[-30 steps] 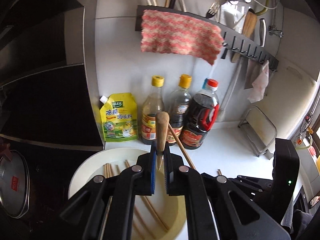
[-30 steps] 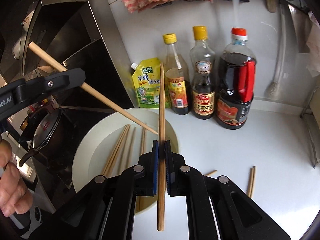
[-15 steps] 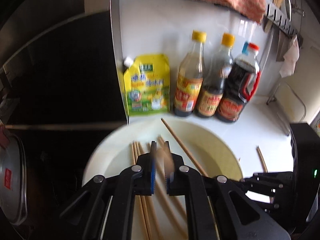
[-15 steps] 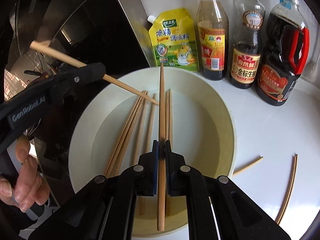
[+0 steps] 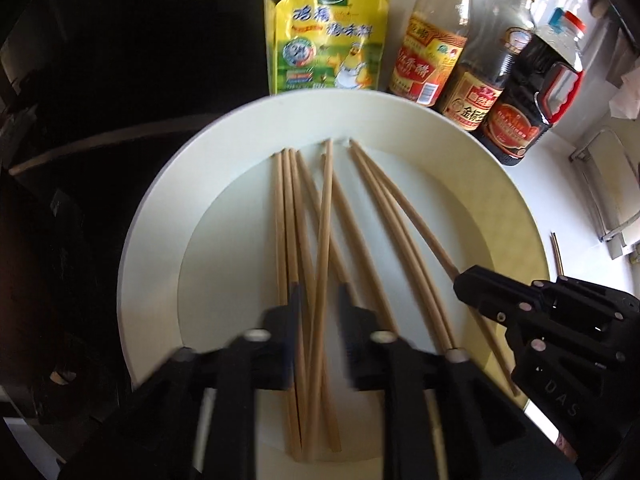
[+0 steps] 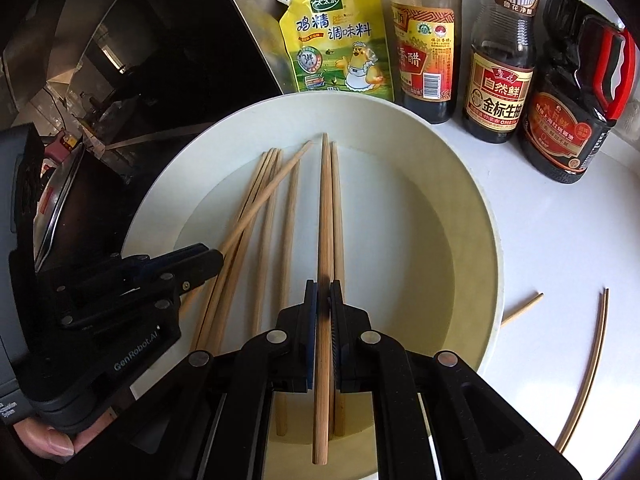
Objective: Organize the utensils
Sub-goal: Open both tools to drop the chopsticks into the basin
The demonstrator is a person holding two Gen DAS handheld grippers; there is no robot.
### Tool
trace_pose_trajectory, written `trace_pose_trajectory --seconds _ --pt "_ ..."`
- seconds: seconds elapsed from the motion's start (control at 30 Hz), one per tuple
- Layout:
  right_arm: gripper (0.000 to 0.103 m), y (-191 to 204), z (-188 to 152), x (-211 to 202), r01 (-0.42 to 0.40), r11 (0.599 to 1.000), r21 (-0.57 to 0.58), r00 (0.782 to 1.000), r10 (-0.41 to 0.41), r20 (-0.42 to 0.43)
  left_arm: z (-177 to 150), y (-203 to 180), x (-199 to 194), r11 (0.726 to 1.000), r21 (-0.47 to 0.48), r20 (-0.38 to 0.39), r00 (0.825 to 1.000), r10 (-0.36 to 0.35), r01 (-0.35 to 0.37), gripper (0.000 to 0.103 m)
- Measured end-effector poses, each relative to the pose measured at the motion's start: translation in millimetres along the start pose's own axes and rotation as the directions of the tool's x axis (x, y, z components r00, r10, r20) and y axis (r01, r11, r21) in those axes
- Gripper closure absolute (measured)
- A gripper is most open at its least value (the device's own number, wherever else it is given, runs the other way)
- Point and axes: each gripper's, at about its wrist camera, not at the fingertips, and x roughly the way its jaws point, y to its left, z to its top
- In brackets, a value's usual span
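A wide cream plate (image 5: 160, 200) (image 6: 480, 200) holds several wooden chopsticks (image 5: 288, 220) (image 6: 260, 216) lying roughly side by side. My left gripper (image 5: 319, 296) (image 6: 212, 260) hangs low over the plate with its jaws opening. One chopstick (image 5: 326, 200) lies between them on the pile, and the pads do not touch it. My right gripper (image 6: 324, 286) (image 5: 464, 280) grips another chopstick (image 6: 325, 200) that points toward the bottles, its far tip down on the plate. Those jaws are starting to open, though the pads still touch the stick.
A yellow seasoning pouch (image 6: 336, 40) and three sauce bottles (image 6: 500, 68) stand behind the plate. Loose chopsticks (image 6: 592, 360) (image 5: 556, 256) lie on the white counter to the right. A dark stove panel and a pot lid (image 6: 52, 208) are at the left. A thumb (image 6: 52, 444) shows.
Both grippers came down over the plate. The left one's chopstick, held up before, now lies on the pile between parted jaws. The right one lowered its chopstick onto the plate.
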Motion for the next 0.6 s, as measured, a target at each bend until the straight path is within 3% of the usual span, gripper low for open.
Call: trace_pose_trajectory --seconds 0.07,0.33,0.6 --pt "0.088 0 -2 -6 0.014 1.0 -0.011 1.0 -0.014 0.028 -3 6 -6 1.0 -0.025 0.02 1.0 0.01 -0.01 0.05" --pt "0.088 -4 -7 -20 0.009 1.0 0.006 0.998 -0.009 0.059 -5 14 -21 0.997 -0.06 0.057 0.997 0.049 -0.046 0.049" --pt "0.087 -5 -20 -44 0.009 1.0 0.013 0.996 -0.01 0.092 -16 2 -45 0.997 -0.051 0.106 0.993 0.06 -0.055 0.042"
